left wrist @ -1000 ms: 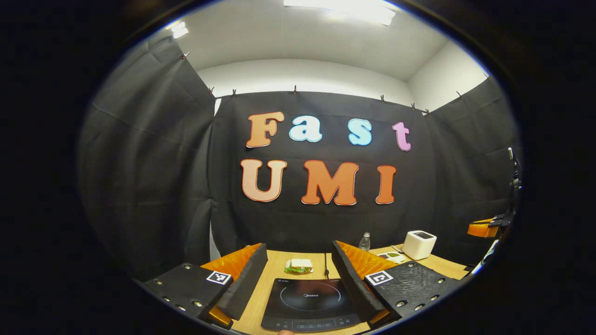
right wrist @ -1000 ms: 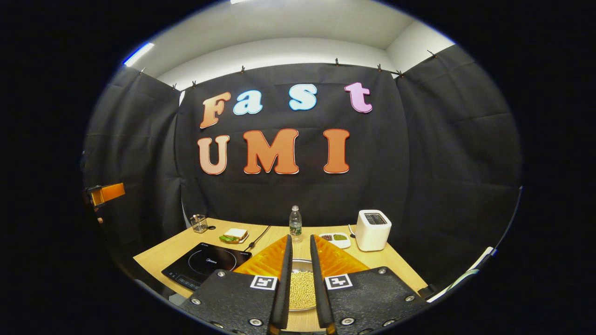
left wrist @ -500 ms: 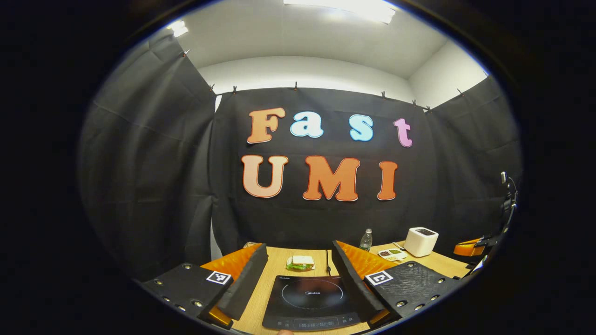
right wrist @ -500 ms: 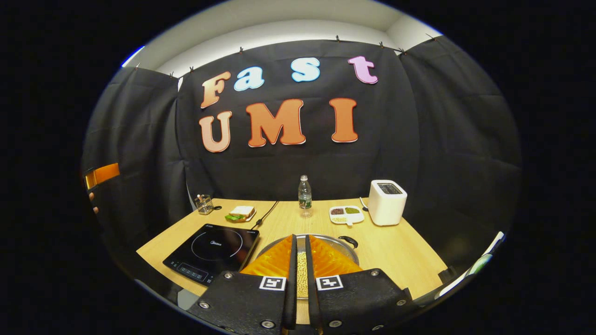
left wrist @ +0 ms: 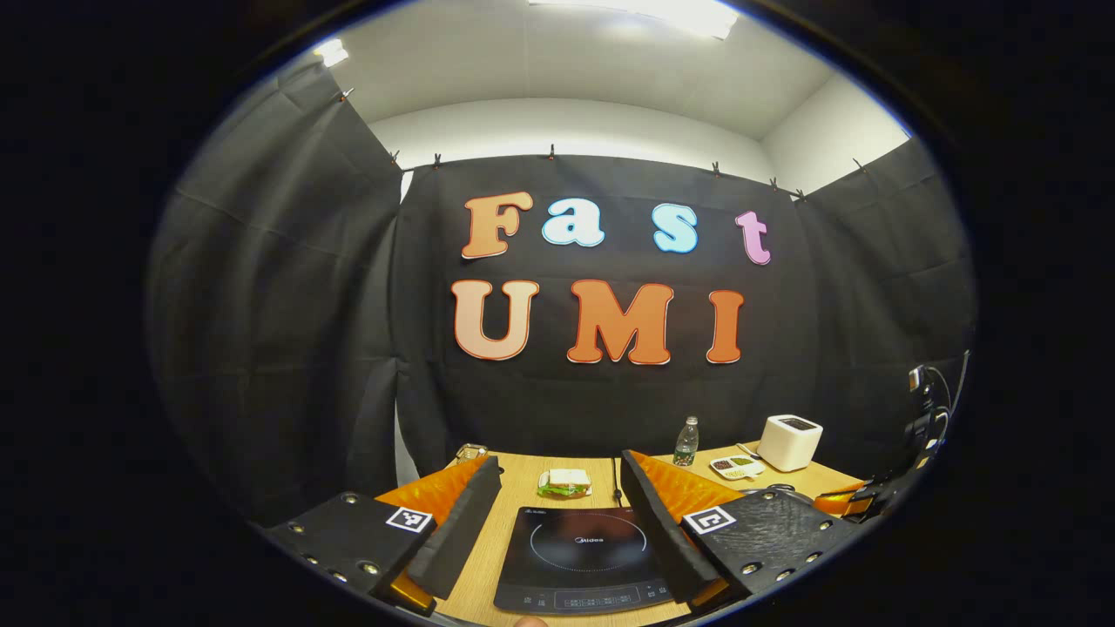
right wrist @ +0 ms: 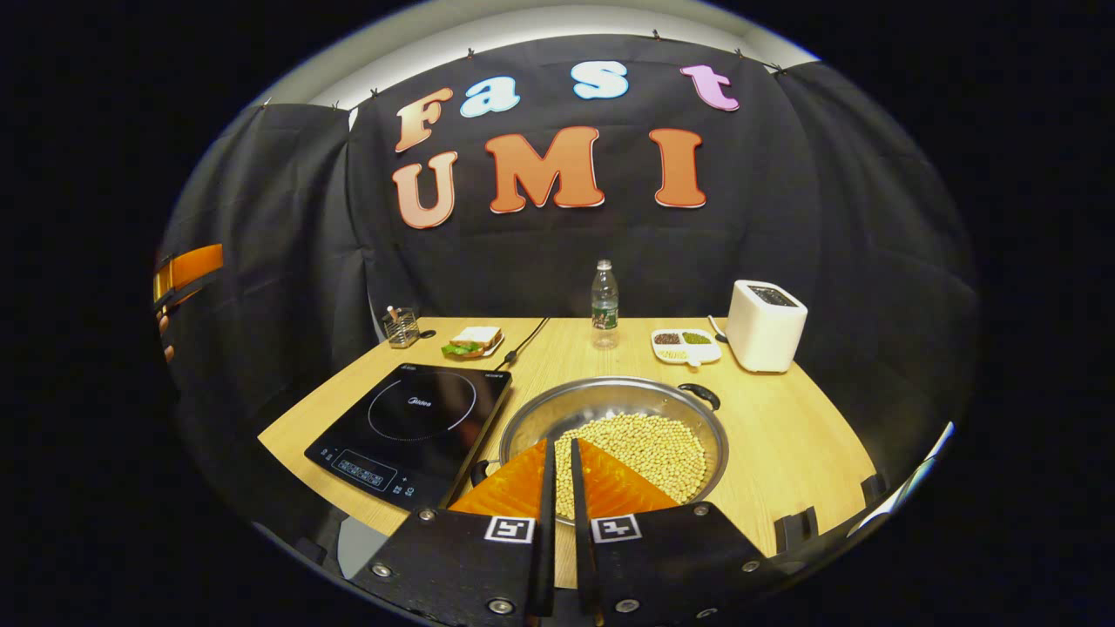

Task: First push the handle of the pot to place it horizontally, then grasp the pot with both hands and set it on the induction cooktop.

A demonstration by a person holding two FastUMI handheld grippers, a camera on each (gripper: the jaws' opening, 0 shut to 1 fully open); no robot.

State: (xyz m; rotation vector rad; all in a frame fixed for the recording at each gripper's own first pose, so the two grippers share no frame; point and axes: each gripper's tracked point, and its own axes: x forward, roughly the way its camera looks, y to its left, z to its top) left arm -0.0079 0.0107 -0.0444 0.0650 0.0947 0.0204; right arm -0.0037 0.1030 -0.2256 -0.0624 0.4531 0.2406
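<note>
Pot, steel and half full of pale beans, sits low centre in the right gripper view, one black handle at its far right rim, just right of the induction cooktop. My right gripper hangs over its near rim, jaws nearly closed on nothing; my left gripper is wide open, empty, framing the cooktop bottom centre. Behind: one bottle, one toaster, one sandwich, one divided dish.
</note>
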